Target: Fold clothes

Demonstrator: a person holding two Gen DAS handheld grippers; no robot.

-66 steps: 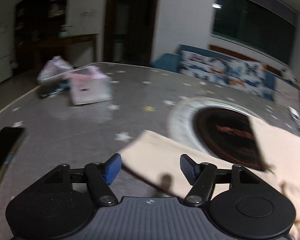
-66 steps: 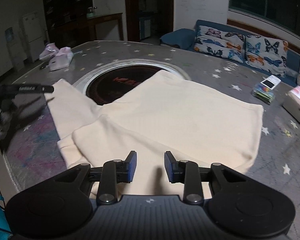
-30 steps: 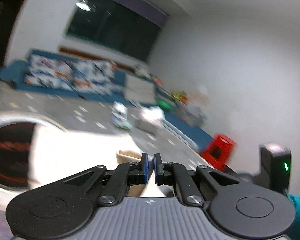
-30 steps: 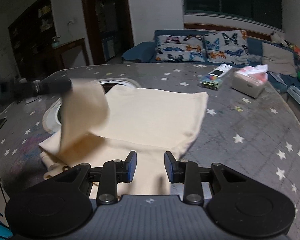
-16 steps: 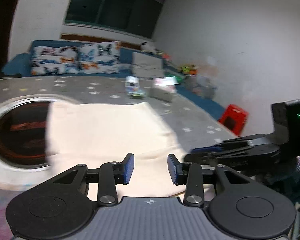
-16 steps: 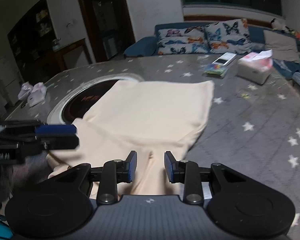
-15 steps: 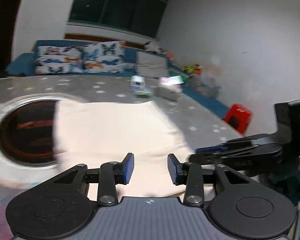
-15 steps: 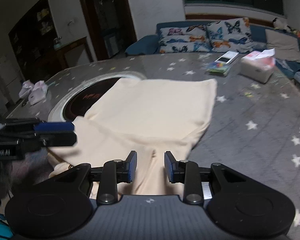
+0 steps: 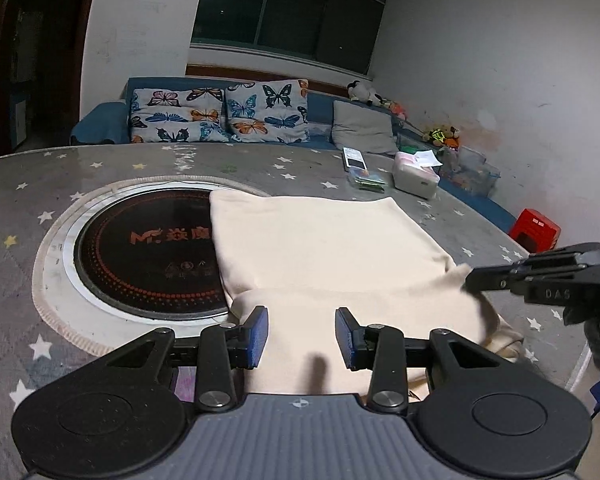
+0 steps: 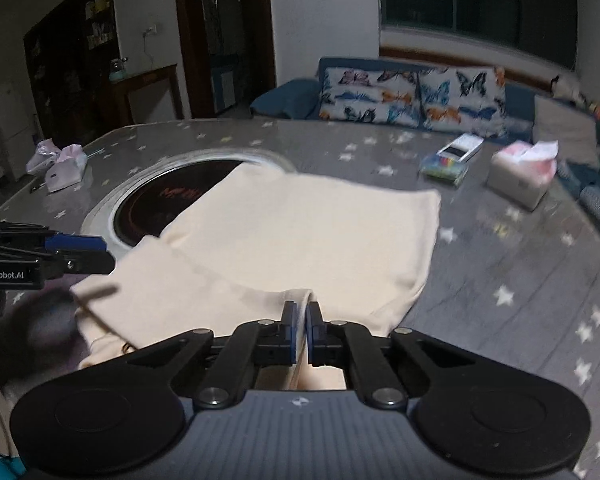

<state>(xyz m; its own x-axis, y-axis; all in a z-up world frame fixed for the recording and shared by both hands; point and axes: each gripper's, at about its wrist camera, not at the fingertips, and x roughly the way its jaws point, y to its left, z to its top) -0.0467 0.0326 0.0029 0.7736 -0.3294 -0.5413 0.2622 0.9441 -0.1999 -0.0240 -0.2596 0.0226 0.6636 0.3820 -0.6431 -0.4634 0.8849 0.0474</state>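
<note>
A: Two grippers up. Left gripper (image 9: 301, 330) first?

B: Jaws spread, nothing pinched. Hovering over near edge of cream garment (image 9: 324, 248), blue pads (image 9: 259, 336) on either side of cloth but not pressing on it.

A: Right gripper (image 10: 301, 328)?

B: Jaws pressed together, pinching a raised fold of garment's near edge. Seen from left cam too, coming in from rt side w/ cloth bunched at tip.

A: Garment position?

B: Flat on bench (image 9: 28, 200), grey w/ star print. Far left corner overlapping round black hotplate (image 9: 148, 256) set in bench centre. Near part folded over itself, lower layer sticking out toward bench edge. Small ring or loop near bottom left of cloth in right cam, prob. a drawstring end, too blurry to say.

A: Else on bench?

B: Tissue box (image 10: 522, 176) and colourful packet (image 10: 448, 166) w/ a white remote on top, far rt, well apart from garment. Pink-white bag (image 10: 62, 164) far left. Sofa w/ butterfly cushions (image 9: 220, 114) behind bench. Red stool (image 9: 536, 230) by wall.
</note>
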